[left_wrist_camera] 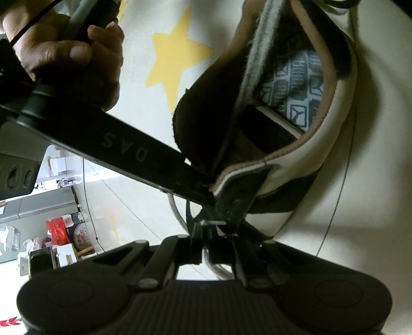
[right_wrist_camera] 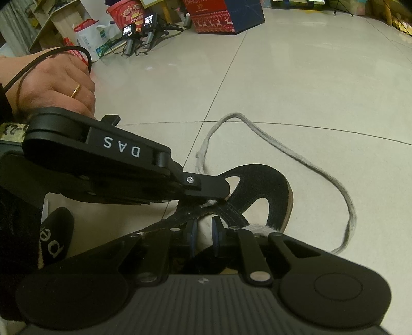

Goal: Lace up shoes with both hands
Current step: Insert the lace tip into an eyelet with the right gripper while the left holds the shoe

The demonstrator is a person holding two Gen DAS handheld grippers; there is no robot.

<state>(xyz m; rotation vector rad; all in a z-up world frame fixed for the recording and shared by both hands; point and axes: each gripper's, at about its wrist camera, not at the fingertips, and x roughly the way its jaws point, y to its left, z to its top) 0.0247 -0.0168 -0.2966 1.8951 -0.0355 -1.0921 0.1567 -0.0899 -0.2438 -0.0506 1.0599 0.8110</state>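
A white and black shoe (left_wrist_camera: 303,165) with a printed insole fills the left wrist view, which is upside down. My left gripper (left_wrist_camera: 209,226) is shut on the lace tip (left_wrist_camera: 212,222) at the black eyelet flap (left_wrist_camera: 237,195). In the right wrist view the left gripper (right_wrist_camera: 216,194) comes in from the left, and a bit of white lace (right_wrist_camera: 208,203) shows under its tip. My right gripper (right_wrist_camera: 204,237) pinches the shoe's eyelet flap (right_wrist_camera: 180,219) between its blue pads (right_wrist_camera: 191,235). The rest of the grey lace (right_wrist_camera: 334,180) loops loose over the tiled floor.
A yellow star (left_wrist_camera: 177,67) marks the floor beside the shoe. Red boxes (right_wrist_camera: 219,15), bags and small cameras (right_wrist_camera: 139,28) stand along the far wall. A person's hand (right_wrist_camera: 59,80) holds the left gripper. A thin cable (left_wrist_camera: 340,180) runs along the floor past the shoe.
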